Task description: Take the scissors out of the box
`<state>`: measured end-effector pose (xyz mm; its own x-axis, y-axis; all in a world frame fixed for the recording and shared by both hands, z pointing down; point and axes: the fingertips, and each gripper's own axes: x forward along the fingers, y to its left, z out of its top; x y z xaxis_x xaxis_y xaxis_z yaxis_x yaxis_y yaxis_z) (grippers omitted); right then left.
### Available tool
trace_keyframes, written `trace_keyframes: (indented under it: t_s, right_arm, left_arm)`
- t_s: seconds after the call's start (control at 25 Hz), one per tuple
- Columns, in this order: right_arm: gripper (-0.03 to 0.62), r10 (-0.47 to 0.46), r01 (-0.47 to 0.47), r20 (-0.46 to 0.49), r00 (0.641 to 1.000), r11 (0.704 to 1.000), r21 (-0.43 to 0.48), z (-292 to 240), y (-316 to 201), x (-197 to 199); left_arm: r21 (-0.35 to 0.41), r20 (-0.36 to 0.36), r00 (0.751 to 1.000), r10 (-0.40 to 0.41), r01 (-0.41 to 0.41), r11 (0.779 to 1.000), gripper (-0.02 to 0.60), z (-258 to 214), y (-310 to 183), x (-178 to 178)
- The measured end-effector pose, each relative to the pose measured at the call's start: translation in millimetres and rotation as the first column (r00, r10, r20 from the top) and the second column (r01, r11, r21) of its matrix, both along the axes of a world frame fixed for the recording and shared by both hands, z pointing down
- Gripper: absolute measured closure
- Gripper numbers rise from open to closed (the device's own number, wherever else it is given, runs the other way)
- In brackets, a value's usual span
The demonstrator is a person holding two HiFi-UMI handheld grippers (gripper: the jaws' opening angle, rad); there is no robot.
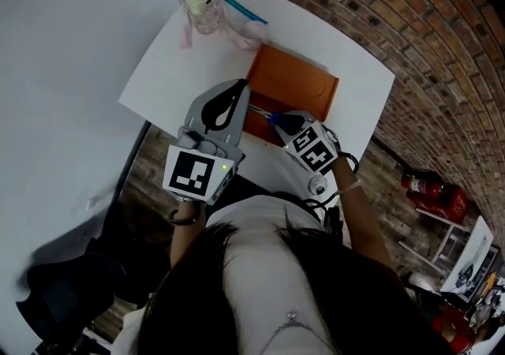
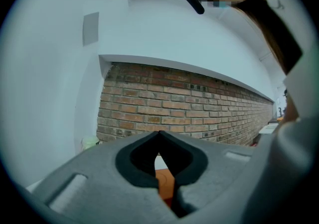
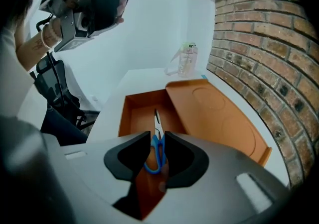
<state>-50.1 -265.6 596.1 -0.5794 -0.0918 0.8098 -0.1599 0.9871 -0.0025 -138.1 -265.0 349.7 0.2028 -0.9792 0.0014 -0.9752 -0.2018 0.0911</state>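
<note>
A person stands at a small white table (image 1: 162, 69) and holds 1 two-jaw gripper in each hand, seen from above. A white wall fills the left of the scene.

At the table's far edge stands a clear jar (image 1: 200, 8) with a pale lid. Just to its right lies a thin teal stick (image 1: 246, 10).

The left gripper (image 1: 238, 87) hangs above the near left part of the table and points level. Its 2 jaws meet at the tips and nothing is between them. In the left gripper view, a strip of orange box and white table shows through the gap behind the tips.

To the right of it lies an open orange box (image 3: 130, 113), its flat lid (image 3: 214, 118) folded out toward the brick wall (image 1: 442, 38). The scissors (image 3: 158, 127) lie flat on the floor of the box's tray. The silver blades point away from the person and the blue handles are nearest.

The right gripper (image 3: 158, 135) tilts steeply down over the near end of the tray. Its 2 jaws stand apart. In the right gripper view the blue handles show in the gap between them, and the pads do not press on the scissors.

Far right, past the table, a red fire extinguisher (image 1: 430, 188) stands by the brick wall.
</note>
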Motion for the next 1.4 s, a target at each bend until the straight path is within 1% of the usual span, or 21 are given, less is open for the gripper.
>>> trace_keyframes:
  t_s: [0.44,0.68,1.0,1.4]
  right_arm:
    - [0.485,-0.018,0.017,-0.058,0.998,1.0,-0.016,21,-3,1]
    - [0.482,-0.044,0.045,-0.087,0.995,0.999,0.003,27,-4,-3]
    - [0.477,-0.083,0.088,-0.17,0.982,0.996,0.021,38,-3,-1]
    - [0.465,-0.06,0.064,-0.233,0.971,0.998,0.01,47,-3,0]
  left_arm:
    - [-0.024,0.007,1.0,-0.007,0.007,1.0,0.581,6,0,-3]
    - [-0.031,0.005,1.0,-0.003,0.003,1.0,0.581,9,0,-1]
    - [-0.033,0.005,1.0,-0.007,0.007,0.999,0.581,8,0,-2]
    - [-0.035,0.004,1.0,0.002,-0.002,0.999,0.581,9,-2,-1]
